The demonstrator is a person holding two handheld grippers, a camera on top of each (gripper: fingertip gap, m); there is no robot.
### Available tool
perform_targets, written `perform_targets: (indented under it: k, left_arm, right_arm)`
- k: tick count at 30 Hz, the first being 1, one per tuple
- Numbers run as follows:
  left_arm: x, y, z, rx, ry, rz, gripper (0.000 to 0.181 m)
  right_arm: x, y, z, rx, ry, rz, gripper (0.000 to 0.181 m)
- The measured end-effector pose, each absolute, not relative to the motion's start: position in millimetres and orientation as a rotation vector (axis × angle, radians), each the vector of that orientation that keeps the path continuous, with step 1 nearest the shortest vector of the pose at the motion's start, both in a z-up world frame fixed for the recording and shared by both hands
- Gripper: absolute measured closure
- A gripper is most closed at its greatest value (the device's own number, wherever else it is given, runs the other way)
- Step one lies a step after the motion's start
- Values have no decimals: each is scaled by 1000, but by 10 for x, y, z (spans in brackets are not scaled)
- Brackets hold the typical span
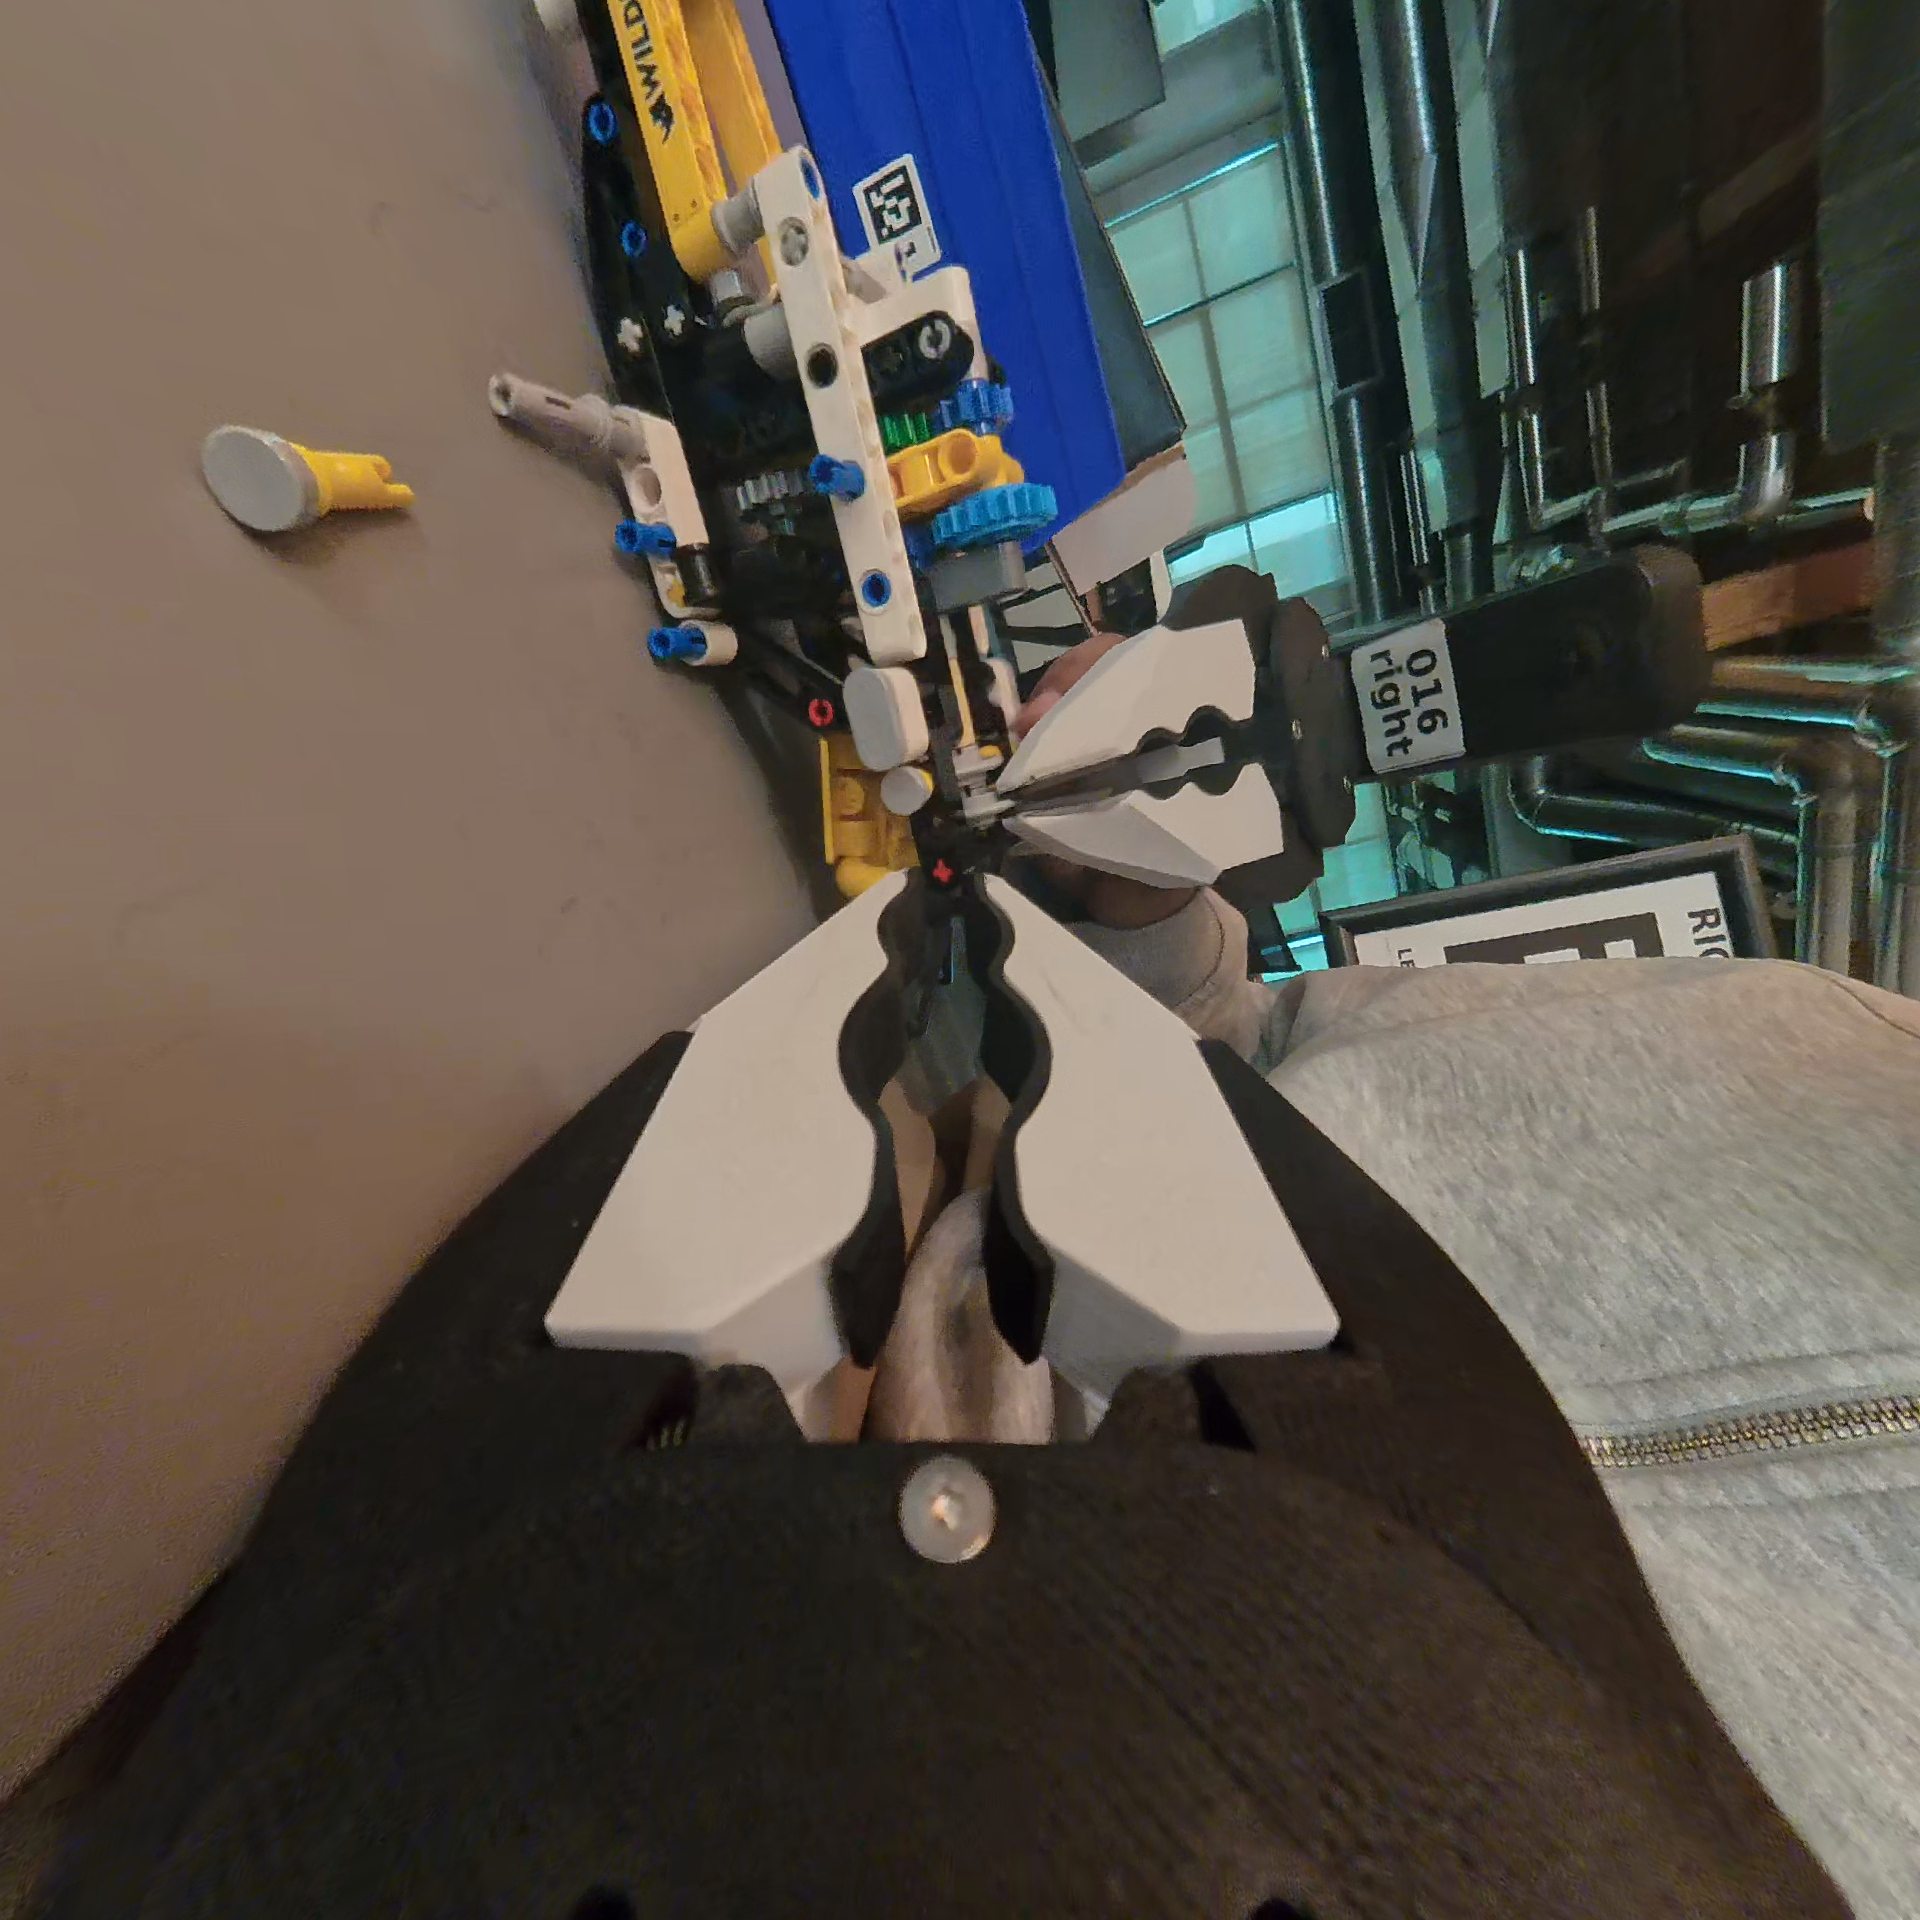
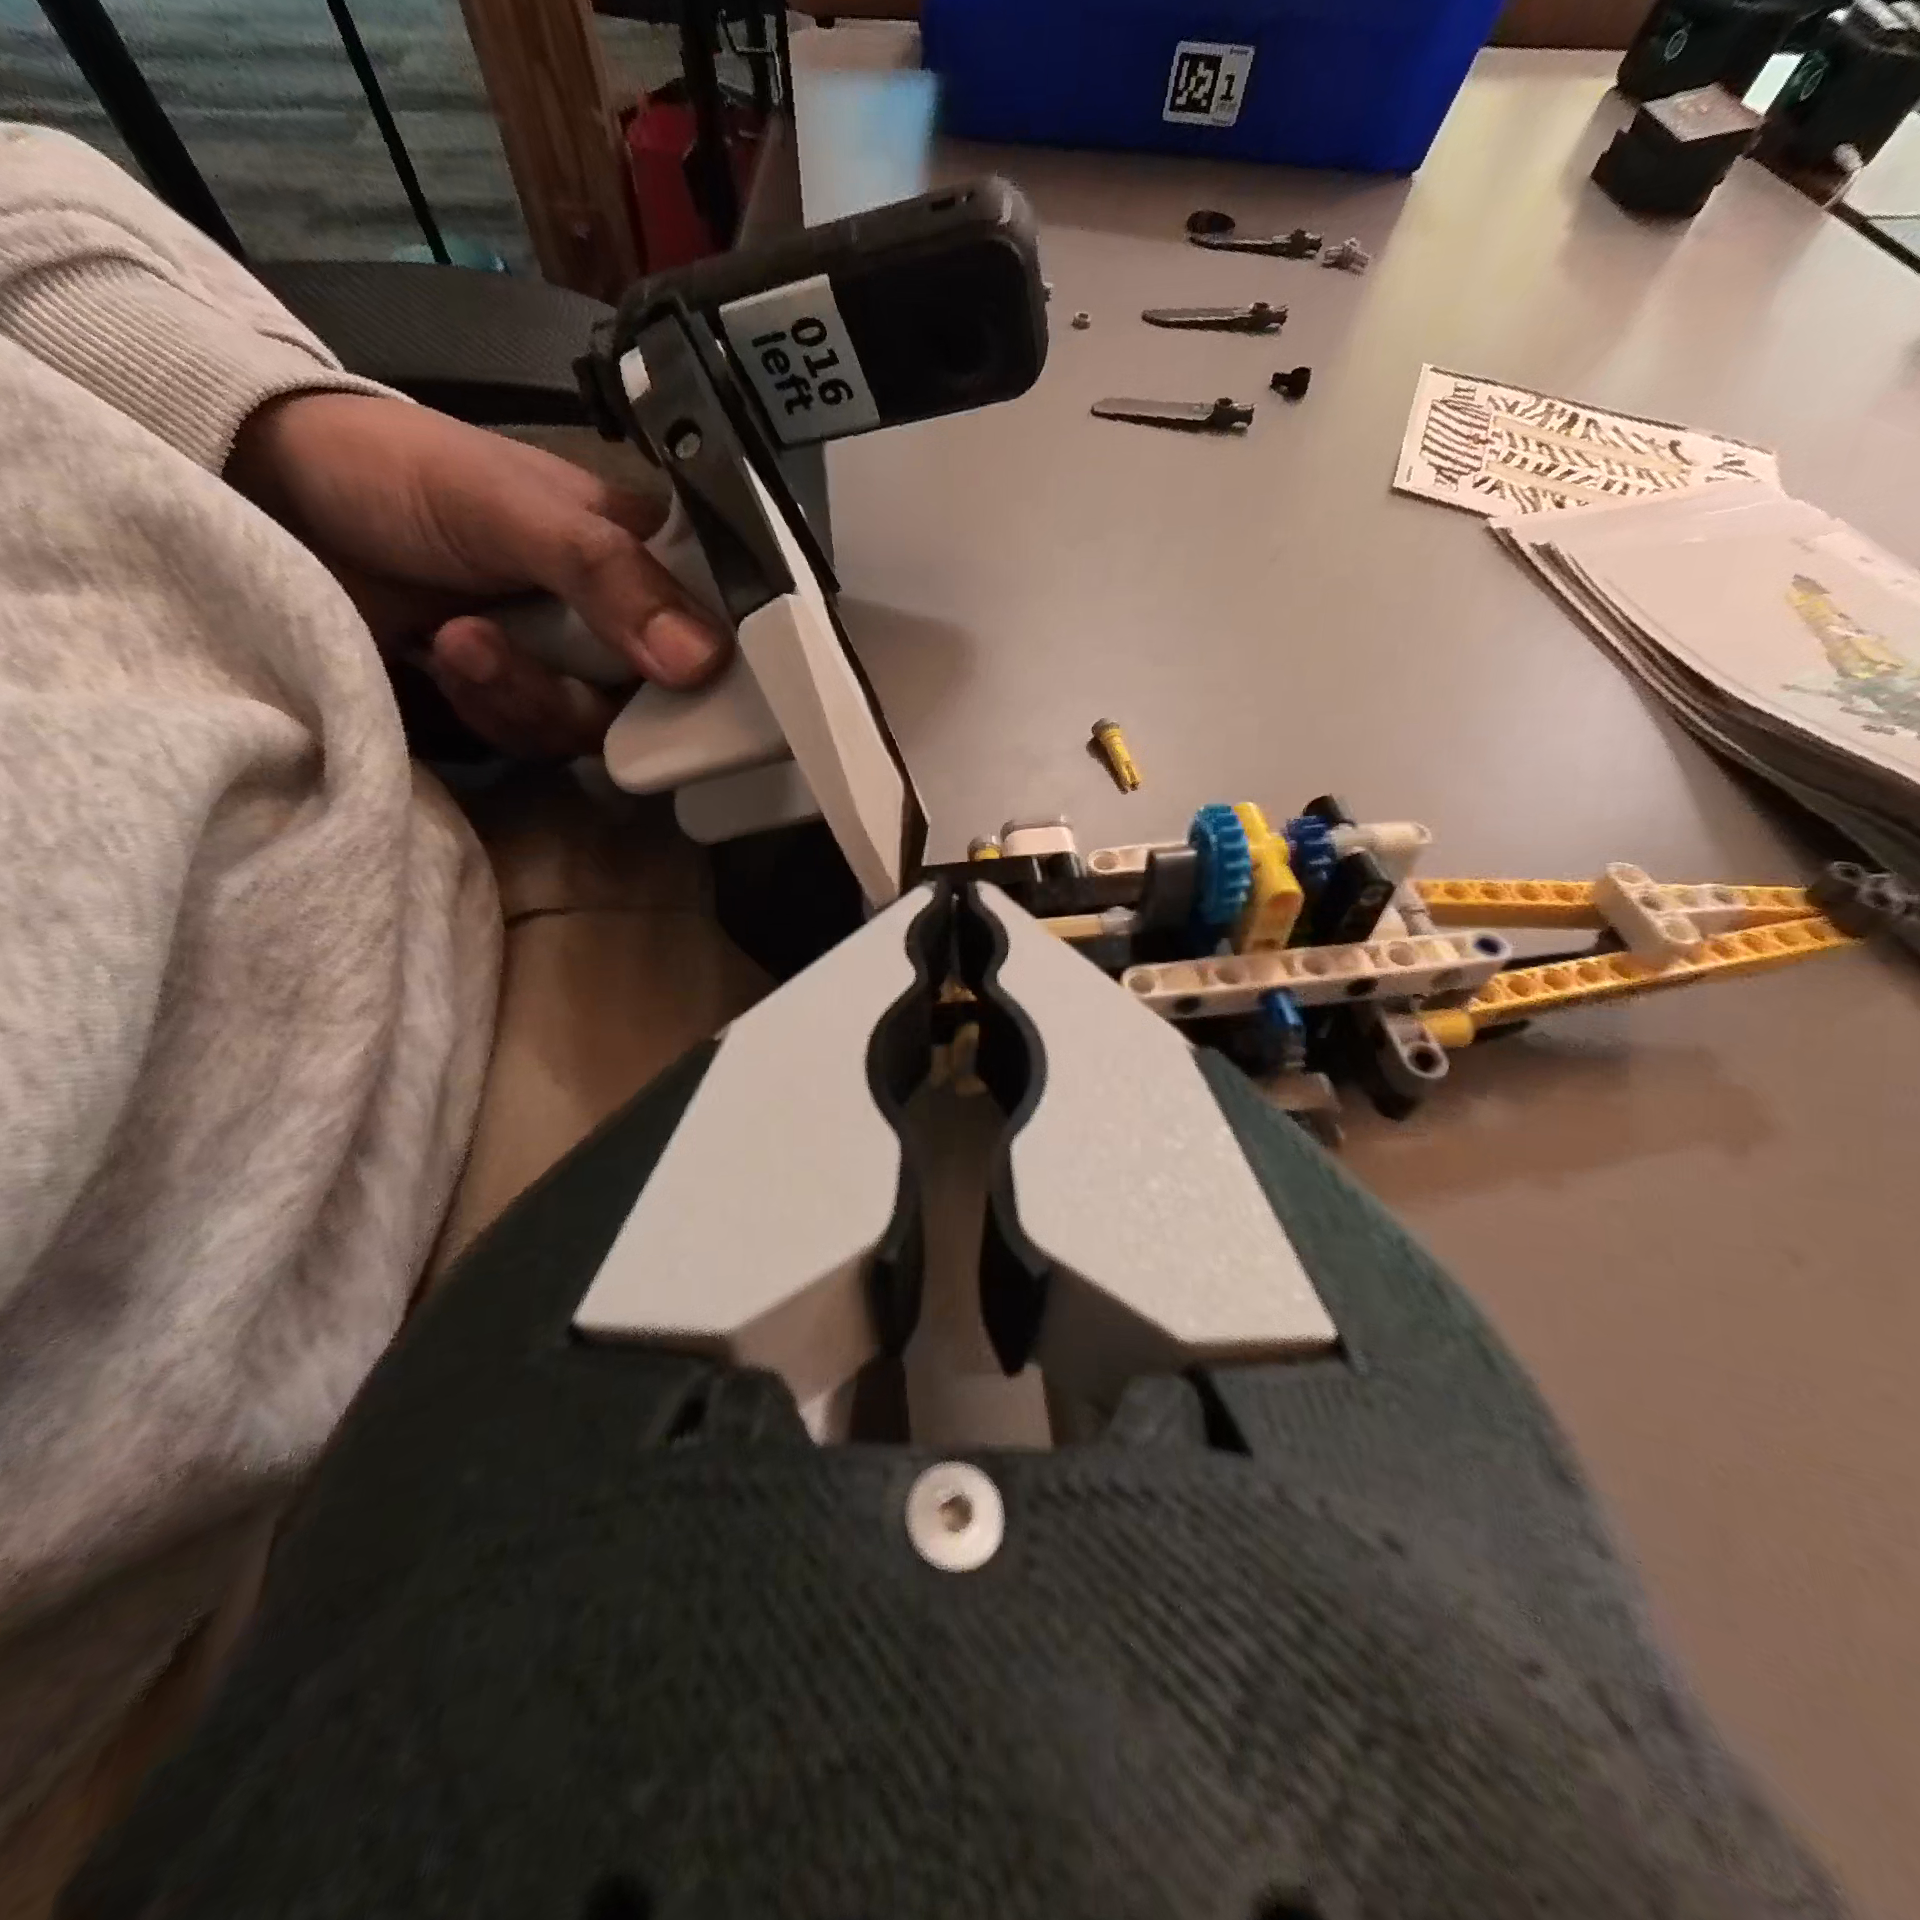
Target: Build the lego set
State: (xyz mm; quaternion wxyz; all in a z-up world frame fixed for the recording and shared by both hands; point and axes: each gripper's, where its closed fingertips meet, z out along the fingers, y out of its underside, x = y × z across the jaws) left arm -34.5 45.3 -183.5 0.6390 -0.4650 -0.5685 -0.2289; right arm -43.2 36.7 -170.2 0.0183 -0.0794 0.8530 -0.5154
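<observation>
Both grippers' white wedge fingers (image 1: pixel 940 883) (image 2: pixel 951 894) pinched on the knobbly plastic lego model (image 2: pixel 1299 935).

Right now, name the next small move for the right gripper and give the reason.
Probably push the small grey pin straight into the model. The right gripper is shut on it at the model's near end, while the left gripper clamps that end.

We found the lego model (image 2: pixel 1351 935) lying lengthwise on the grey table (image 2: pixel 1195 582): black core, white beams, blue gears, two long yellow beams (image 2: pixel 1662 935) converging at the far end. A loose yellow pin (image 2: pixel 1117 753) lay near it.
</observation>
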Motion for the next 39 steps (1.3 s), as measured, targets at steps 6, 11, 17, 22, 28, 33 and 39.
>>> perform_targets:
  k: [6, 11, 17, 22, 28, 33, 39]
  left_arm:
    - [-341, 486, -1890, -1099, -1313, -500, 181]
    - [-375, 422, -1754, -972, -1270, -552, 181]
    - [-390, 359, -1727, -948, -1267, -540, 179]
    - [-400, 330, -1663, -890, -1250, -579, 174]
    - [-424, 295, -1681, -877, -1272, -557, 179]
    - [-427, 284, -1693, -885, -1276, -538, 179]
    - [-430, 343, -1656, -864, -1248, -566, 181]
  right_arm:
    - [-398, 347, -1586, -170, 2489, -1685, 181]
    - [-497, 336, -1625, -174, 2608, -1701, 181]
    - [-535, 255, -1627, -34, 2564, -1708, 181]
    - [-527, 191, -1625, -40, 2589, -1733, 181]
    - [-536, 160, -1610, -17, 2576, -1760, 181]
    - [-527, 149, -1616, -46, 2597, -1772, 181]
    - [-554, 247, -1587, -18, 2552, -1776, 181]
